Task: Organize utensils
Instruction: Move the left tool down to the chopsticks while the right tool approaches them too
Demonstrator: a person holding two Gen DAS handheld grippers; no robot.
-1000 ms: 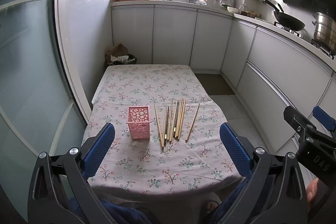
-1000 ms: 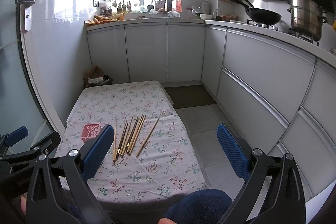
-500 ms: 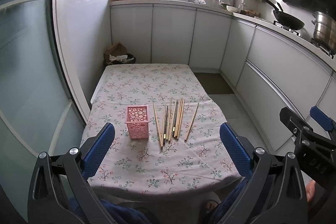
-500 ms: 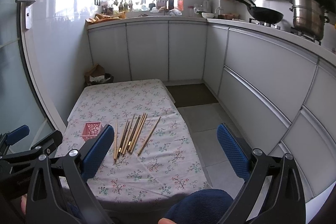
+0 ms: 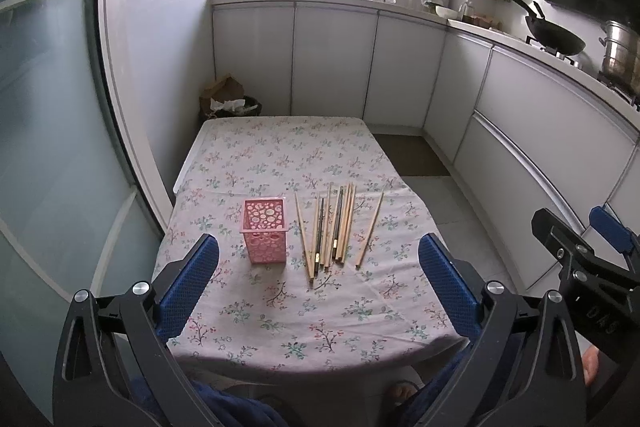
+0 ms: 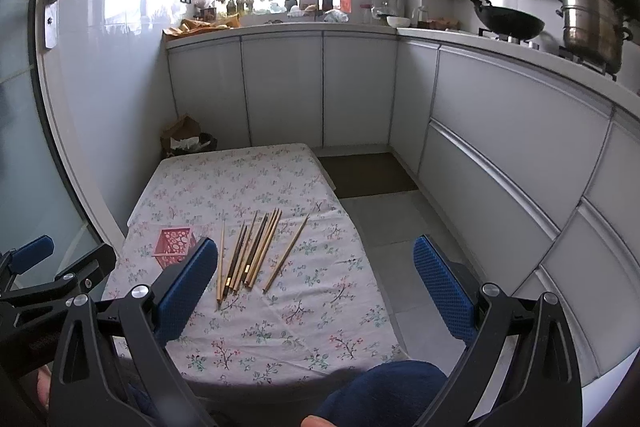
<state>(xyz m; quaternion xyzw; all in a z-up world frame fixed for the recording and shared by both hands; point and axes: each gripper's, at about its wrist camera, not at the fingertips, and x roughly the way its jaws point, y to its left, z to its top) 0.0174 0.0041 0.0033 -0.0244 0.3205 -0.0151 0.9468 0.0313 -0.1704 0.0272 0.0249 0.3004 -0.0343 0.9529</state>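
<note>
The left gripper and right gripper are held with jaws spread wide and nothing between them, raised before the near edge of the floral-clothed table. Since a second ago, only a slight advance is seen. The loose wooden chopsticks lie untouched mid-table, just right of the pink perforated plastic holder, so sorting is judged unstarted.
</note>
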